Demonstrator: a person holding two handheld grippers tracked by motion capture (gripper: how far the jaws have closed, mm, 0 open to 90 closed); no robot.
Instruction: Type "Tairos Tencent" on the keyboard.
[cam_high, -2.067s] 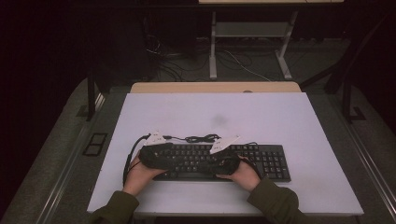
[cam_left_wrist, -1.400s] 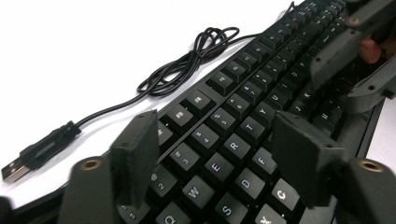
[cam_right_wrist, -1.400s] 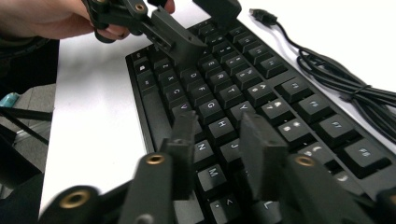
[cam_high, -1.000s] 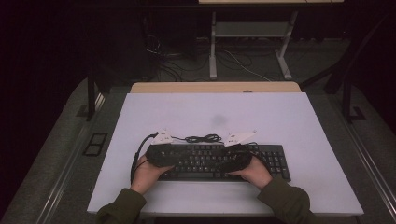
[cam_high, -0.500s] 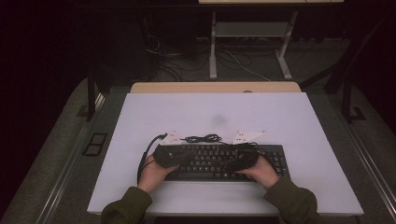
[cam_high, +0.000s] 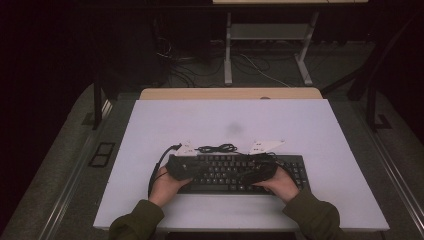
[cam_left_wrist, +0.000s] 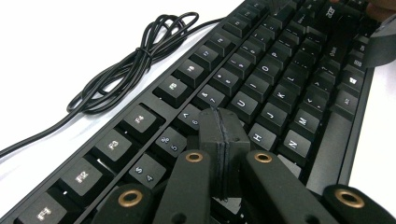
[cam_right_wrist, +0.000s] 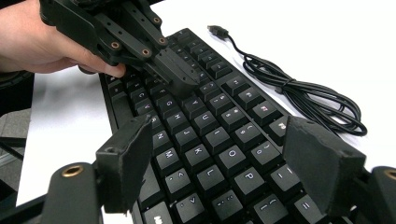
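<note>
Keyboard (cam_high: 240, 172) lies long axis left to right near the table's (cam_high: 150, 130) front edge, both grippers seemingly over its keys. Left gripper (cam_left_wrist: 223, 140) has jaws pressed together above the number row, cable (cam_left_wrist: 121, 70) coiled beside. Right gripper (cam_right_wrist: 219, 158) hovers over the keys, jaws spread wide.

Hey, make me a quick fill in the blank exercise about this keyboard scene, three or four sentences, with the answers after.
1. The left gripper has its jaws pressed ____ above the black keyboard.
2. The right gripper has its jaws spread ____ over the keys.
3. The bundled black cable lies on the white table just ____ the keyboard, on the side away from the person.
4. The keyboard's colour is ____.

Answers: together; open; beyond; black
</note>
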